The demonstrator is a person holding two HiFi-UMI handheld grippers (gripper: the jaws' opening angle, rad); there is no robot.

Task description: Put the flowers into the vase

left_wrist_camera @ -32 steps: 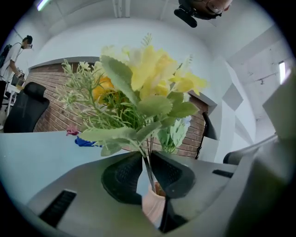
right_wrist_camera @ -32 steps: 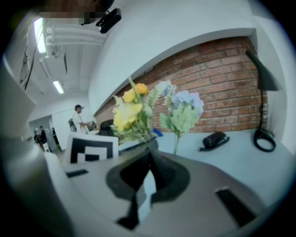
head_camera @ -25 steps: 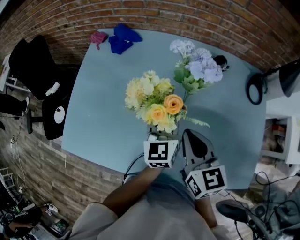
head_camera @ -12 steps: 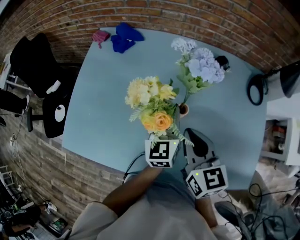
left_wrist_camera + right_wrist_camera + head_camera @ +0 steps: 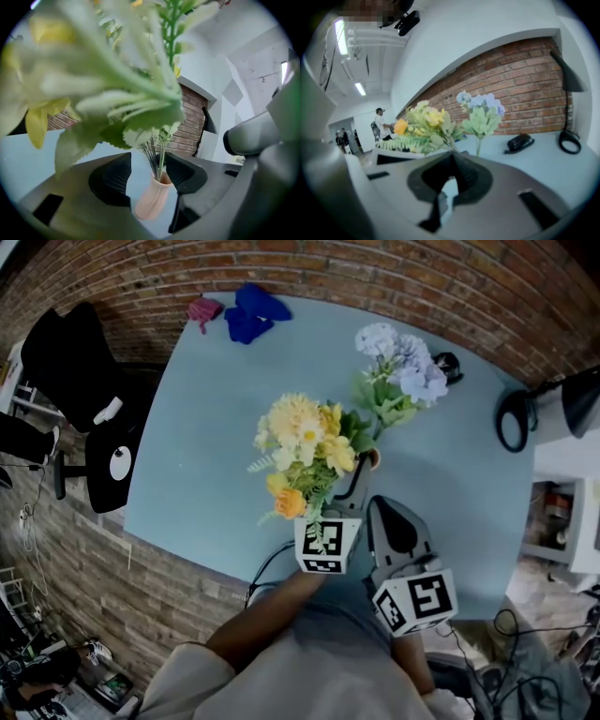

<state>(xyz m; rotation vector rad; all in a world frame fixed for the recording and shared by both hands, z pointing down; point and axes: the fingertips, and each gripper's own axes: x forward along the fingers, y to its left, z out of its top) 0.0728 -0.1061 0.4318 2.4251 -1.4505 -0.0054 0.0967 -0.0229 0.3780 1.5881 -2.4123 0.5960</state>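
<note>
Black chair (image 5: 66,362) off the table's (image 5: 206,427) left edge, not in play. Pink cloth (image 5: 202,310) and blue cloth (image 5: 251,313) bunched at the far left corner, well apart from the work. Yellow flowers (image 5: 305,442) lean left over the middle of the table toward the near edge; the left gripper view shows their stems running down into the vase (image 5: 152,202). Left gripper (image 5: 147,164) sits at the near edge with its jaws opening, the stems between the pads but the pads not pressing on them, so this looks like the release. The vase is peach, upright, just beyond the left jaws, near the near edge and a bit right of centre. Purple flowers (image 5: 401,371) also stand in it, leaning toward the far right. Right gripper (image 5: 451,159) is just beside the left one at the near edge, tips closed together, nothing in them. Small black item (image 5: 448,362) by the far edge, right of the purple flowers; desk lamp (image 5: 574,395) at the right edge. Progress: both bunches appear to be in the vase, so the task is nearly done; left to do is backing the left gripper out. Risk: yellow leaves hang over the left gripper, so a snag could tip the narrow vase. Nothing else blocks the way.
</note>
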